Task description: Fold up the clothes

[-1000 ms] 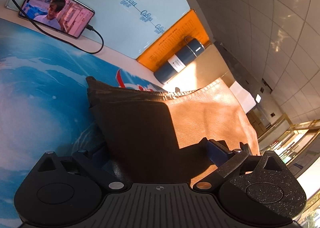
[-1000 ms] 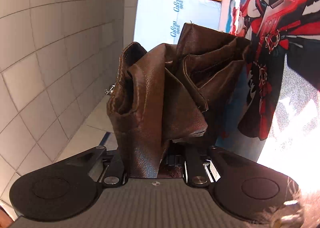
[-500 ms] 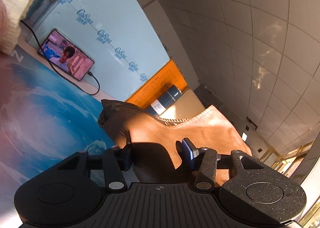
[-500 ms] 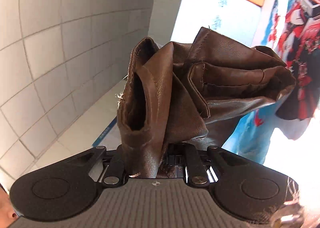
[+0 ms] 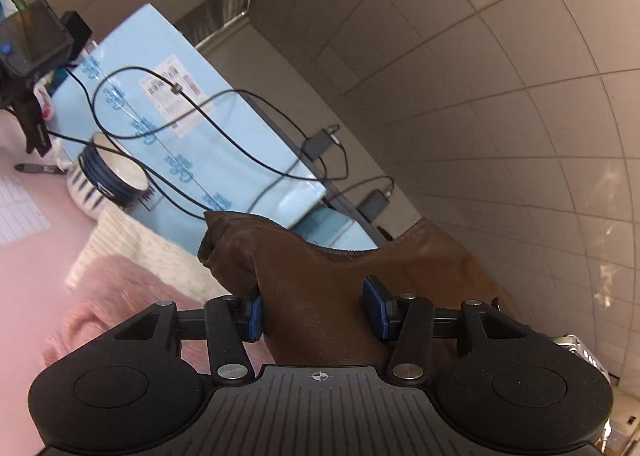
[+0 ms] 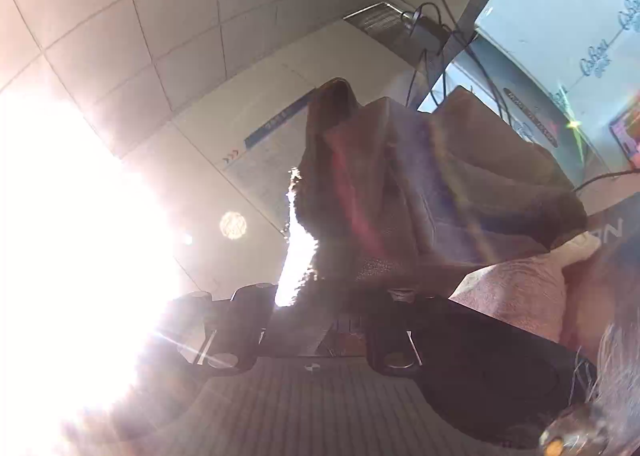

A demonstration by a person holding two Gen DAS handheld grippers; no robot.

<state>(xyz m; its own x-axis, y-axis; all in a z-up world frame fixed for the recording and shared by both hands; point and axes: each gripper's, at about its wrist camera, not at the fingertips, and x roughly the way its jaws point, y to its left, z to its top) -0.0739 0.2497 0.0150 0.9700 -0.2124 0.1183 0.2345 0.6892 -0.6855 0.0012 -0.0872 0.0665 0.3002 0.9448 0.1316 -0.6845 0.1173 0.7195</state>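
Left wrist view: your left claw [image 5: 318, 310] pinches brown leather garment [image 5: 320, 276], lifted. Right claw [image 6: 320, 320] glare-washed; bunched garment between fingers, grip state unclear.

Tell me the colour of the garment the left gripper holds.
Brown, leather-like garment; the left wrist view shows it best.

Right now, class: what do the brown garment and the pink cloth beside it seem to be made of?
Brown garment: probably leather or imitation leather, with a smooth, slightly glossy surface, fine grain and a stitched edge. Pink cloth: looks like a soft, fuzzy knit or fleece, matte; it is blurred, so the weave is unclear.
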